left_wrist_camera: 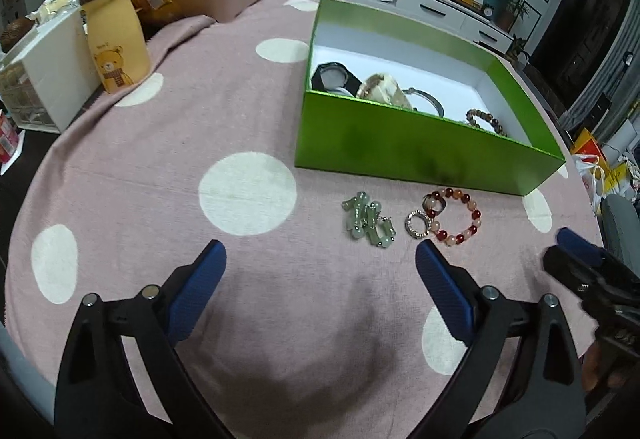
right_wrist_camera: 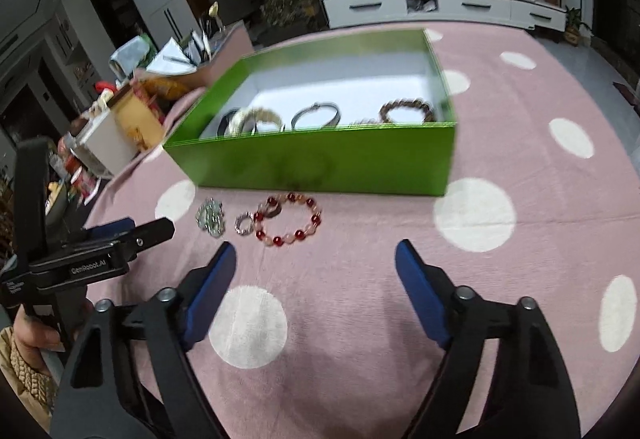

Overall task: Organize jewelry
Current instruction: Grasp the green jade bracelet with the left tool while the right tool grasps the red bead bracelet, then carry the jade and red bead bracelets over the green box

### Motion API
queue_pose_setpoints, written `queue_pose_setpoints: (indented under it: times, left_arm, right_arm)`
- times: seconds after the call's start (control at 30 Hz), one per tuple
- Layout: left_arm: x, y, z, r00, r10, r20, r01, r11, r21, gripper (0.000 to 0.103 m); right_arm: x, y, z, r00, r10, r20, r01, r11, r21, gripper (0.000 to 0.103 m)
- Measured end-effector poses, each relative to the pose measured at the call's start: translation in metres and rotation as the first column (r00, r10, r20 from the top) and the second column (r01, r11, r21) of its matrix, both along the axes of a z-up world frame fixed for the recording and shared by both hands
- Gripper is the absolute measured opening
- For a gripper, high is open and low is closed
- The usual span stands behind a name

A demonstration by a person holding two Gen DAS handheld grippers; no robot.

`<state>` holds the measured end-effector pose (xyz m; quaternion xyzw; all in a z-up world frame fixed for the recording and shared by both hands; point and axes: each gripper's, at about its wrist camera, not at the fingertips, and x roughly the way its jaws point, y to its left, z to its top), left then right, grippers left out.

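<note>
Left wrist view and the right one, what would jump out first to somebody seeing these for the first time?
The bright green box sits open on the pink polka-dot cloth, with bracelets already inside. In front of it, loose on the cloth, lie a red and peach bead bracelet, a small sparkly ring touching it, and a pale green jade piece. Both grippers, left and right, are open and empty.

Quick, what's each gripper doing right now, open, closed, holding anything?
Left gripper: open, holding nothing.
Right gripper: open, holding nothing.
</note>
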<state>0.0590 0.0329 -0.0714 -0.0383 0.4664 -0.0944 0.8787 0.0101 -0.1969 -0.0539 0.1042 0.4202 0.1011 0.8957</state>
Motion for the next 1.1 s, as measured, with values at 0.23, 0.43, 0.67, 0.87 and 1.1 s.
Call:
queue_pose_setpoints:
  times: [0.23, 0.43, 0.67, 0.87, 1.1]
  left_arm:
    - [0.008, -0.01, -0.012, 0.999, -0.029, -0.014, 0.029, 1.0, 0.009, 0.084]
    - [0.018, -0.016, -0.016, 0.999, -0.047, -0.006, 0.047, 0.999, 0.018, 0.074]
    - [0.031, -0.029, -0.024, 0.996, -0.085, -0.013, 0.086, 0.996, 0.034, 0.054]
    - [0.033, -0.037, -0.025, 0.994, -0.111, 0.015, 0.11, 0.992, 0.056, 0.045]
    - [0.031, -0.04, -0.026, 0.991, -0.127, 0.035, 0.125, 0.99, 0.061, 0.012]
  right_arm:
    - [0.017, 0.011, -0.017, 1.0, 0.009, -0.029, -0.01, 1.0, -0.029, 0.058]
    - [0.032, 0.017, -0.021, 0.999, 0.008, -0.037, -0.01, 0.998, -0.059, 0.05]
    - [0.049, 0.03, -0.029, 0.998, 0.023, -0.053, -0.03, 0.99, -0.138, 0.034]
    - [0.052, 0.042, -0.031, 0.998, 0.051, -0.035, -0.058, 0.974, -0.219, 0.02]
    - [0.054, 0.04, -0.032, 0.999, 0.046, -0.026, -0.05, 0.976, -0.214, 0.007]
